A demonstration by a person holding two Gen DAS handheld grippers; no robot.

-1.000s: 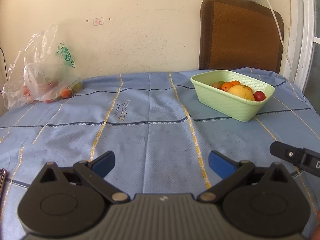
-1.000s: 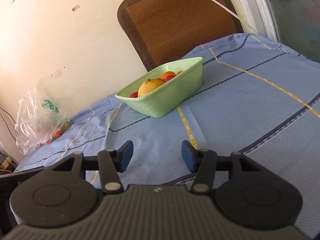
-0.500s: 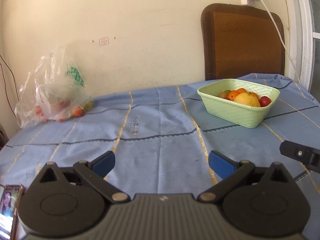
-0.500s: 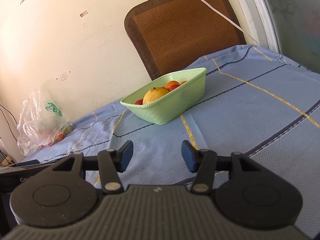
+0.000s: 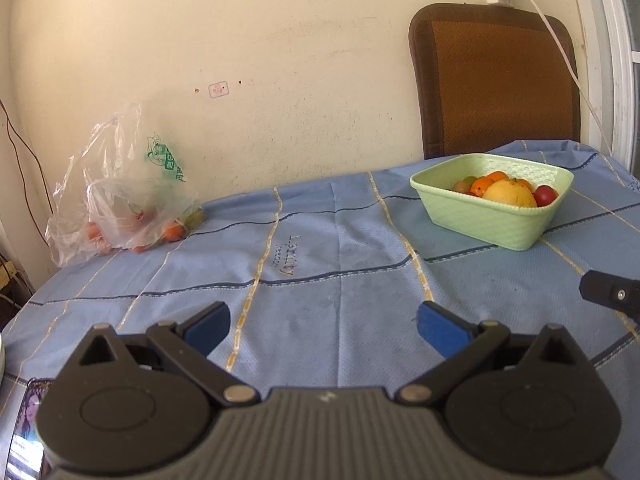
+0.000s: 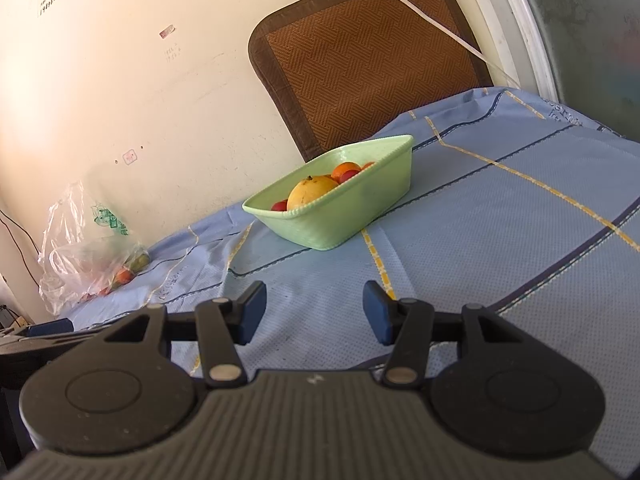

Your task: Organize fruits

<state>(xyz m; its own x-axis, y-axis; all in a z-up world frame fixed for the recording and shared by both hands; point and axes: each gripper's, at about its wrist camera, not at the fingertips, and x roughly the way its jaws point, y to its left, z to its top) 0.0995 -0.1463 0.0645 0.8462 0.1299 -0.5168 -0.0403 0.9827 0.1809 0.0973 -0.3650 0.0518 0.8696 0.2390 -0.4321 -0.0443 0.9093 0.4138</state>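
A pale green basket (image 5: 480,222) stands on the blue tablecloth at the right back and holds a large yellow-orange fruit (image 5: 510,194), small oranges and red fruits. It also shows in the right wrist view (image 6: 344,220). A clear plastic bag (image 5: 120,200) with several small fruits lies at the left back by the wall; it shows in the right wrist view too (image 6: 86,256). My left gripper (image 5: 322,326) is open and empty over the near table. My right gripper (image 6: 314,316) is open and empty, well short of the basket.
A brown chair back (image 5: 496,80) stands behind the table by the wall. A white cable (image 5: 560,48) hangs across it. A phone (image 5: 28,412) lies at the near left edge. The blue cloth (image 5: 340,264) covers the table.
Both grippers have pulled back and tilted up, so the basket and bag look farther away and more wall shows. Both stay open and empty.
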